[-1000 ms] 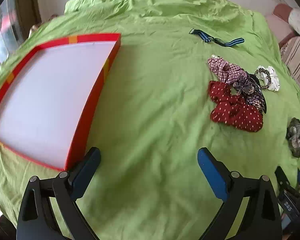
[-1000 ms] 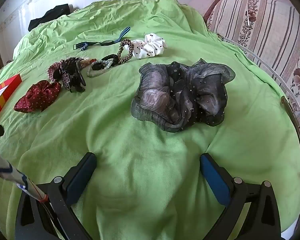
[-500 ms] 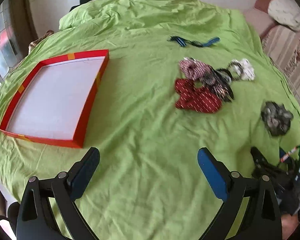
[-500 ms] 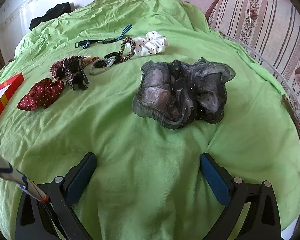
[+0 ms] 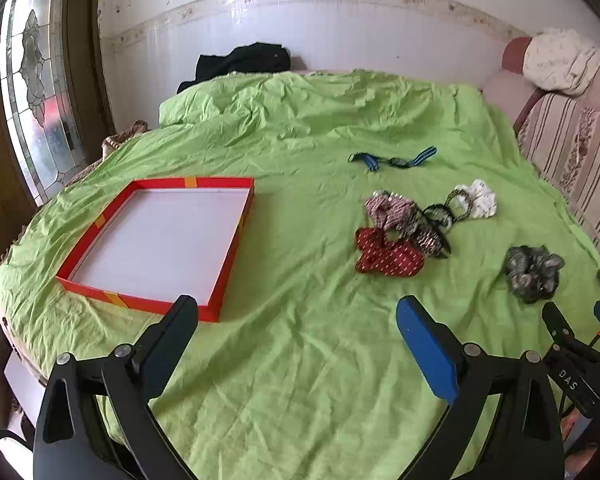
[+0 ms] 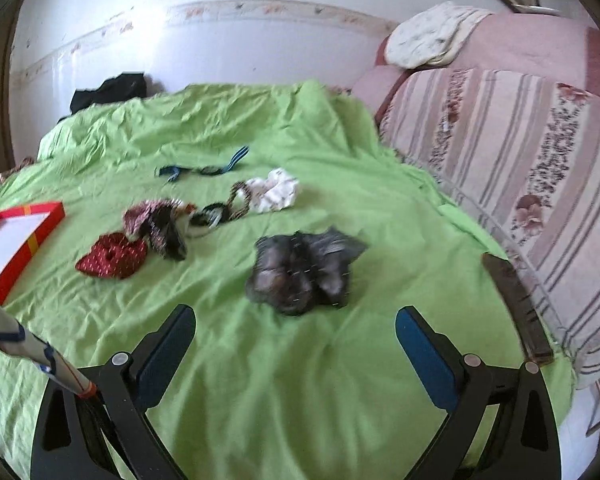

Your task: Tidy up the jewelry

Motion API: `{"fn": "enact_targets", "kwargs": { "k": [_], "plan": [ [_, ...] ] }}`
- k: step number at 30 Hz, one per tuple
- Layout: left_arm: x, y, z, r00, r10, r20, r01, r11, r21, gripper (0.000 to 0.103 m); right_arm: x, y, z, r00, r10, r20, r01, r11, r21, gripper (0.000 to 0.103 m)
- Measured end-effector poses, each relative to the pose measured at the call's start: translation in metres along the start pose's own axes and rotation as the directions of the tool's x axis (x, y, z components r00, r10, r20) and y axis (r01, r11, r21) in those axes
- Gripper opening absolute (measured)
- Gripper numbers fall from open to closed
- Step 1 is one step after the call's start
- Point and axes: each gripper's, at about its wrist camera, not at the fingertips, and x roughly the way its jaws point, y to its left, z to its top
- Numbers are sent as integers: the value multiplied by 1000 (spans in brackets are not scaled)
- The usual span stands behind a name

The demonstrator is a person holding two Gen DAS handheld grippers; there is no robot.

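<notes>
A shallow red tray [image 5: 236, 240] with a white floor lies on the green bedspread at left; its corner shows in the right wrist view [image 6: 44, 228]. Hair accessories lie to its right: a red dotted scrunchie [image 5: 388, 256] [image 6: 112, 256], a plaid scrunchie with a dark clip [image 5: 404, 216] [image 6: 160, 224], a white scrunchie [image 5: 478, 200] [image 6: 274, 192], a grey sheer scrunchie [image 5: 532, 268] [image 6: 304, 272] and a blue striped band [image 5: 392, 160] [image 6: 204, 166]. My left gripper [image 5: 296, 328] is open and empty, held back above the bed's near side. My right gripper [image 6: 296, 336] is open and empty, just short of the grey scrunchie.
A striped floral sofa [image 6: 520, 168] with a cream cushion [image 6: 432, 36] borders the bed on the right. Black clothing [image 5: 244, 62] lies at the far edge by the wall. A stained-glass door [image 5: 36, 92] is at left. The right gripper's body shows at the left wrist view's lower right [image 5: 572, 360].
Both grippers have pulled back and risen, so the whole bed, wall and sofa now show. The tray and accessories lie as before. Both grippers stayed open.
</notes>
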Motion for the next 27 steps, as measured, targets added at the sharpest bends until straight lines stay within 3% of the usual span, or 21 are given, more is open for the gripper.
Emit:
{"fn": "enact_targets", "kwargs": {
  "k": [5,11,21,27],
  "plan": [
    [3,-5,-6,1000,9,-28,-8,1000,25,99,8,-11,-9,999,1,-45,1,999,41,102],
    [8,-10,-11,999,7,-42,-5,999,37,99,10,-4,-14,1000,-16,3,16,1000,13,102],
    [13,-20,-16,999,9,-47,-7,998,55,99,40,15,-26,992,46,-119,-49,999,-19,102],
    [17,-20,-17,999,-5,-53,8,999,42,99,37,26,-28,993,30,-111,-38,997,-68,102]
  ]
}}
